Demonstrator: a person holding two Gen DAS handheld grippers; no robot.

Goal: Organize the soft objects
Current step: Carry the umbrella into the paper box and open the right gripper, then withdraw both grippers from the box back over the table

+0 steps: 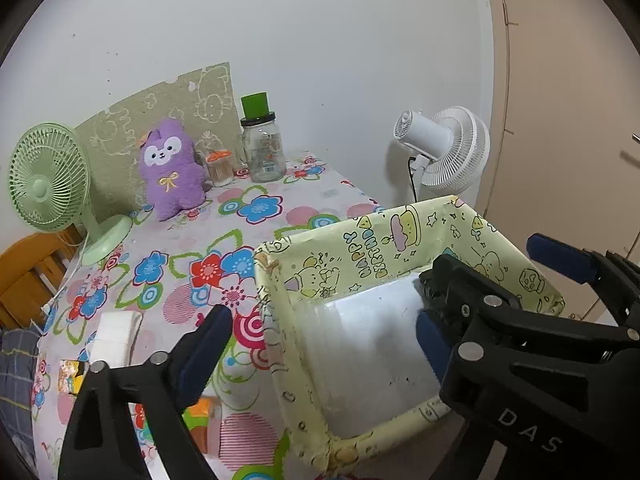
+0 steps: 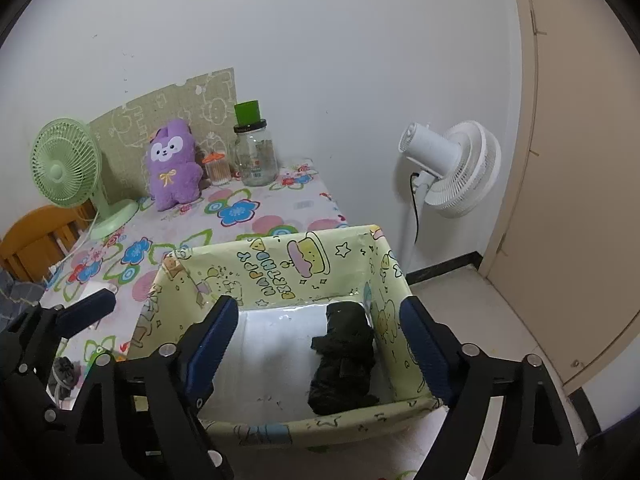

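Note:
A yellow-green cartoon-print box [image 2: 280, 268] stands at the table's right front corner. A crumpled black cloth [image 2: 344, 356] lies on its white floor by the right wall. My right gripper [image 2: 320, 344] hangs over the box, open, with the cloth lying loose below its jaws. My left gripper [image 1: 320, 344] is open too and straddles the left wall of the box [image 1: 276, 304], holding nothing. One of the right gripper's fingers [image 1: 560, 258] shows beside it. A purple plush toy [image 1: 170, 168] sits upright at the back of the flowered tablecloth [image 1: 256, 208].
A green desk fan [image 1: 48, 184] stands at the back left, with a green-lidded glass jar [image 1: 262, 148] and a small stick jar [image 1: 220, 168] beside the plush. A white folded pack [image 1: 116, 332] lies near my left finger. A white floor fan [image 2: 452, 168] stands beyond the table.

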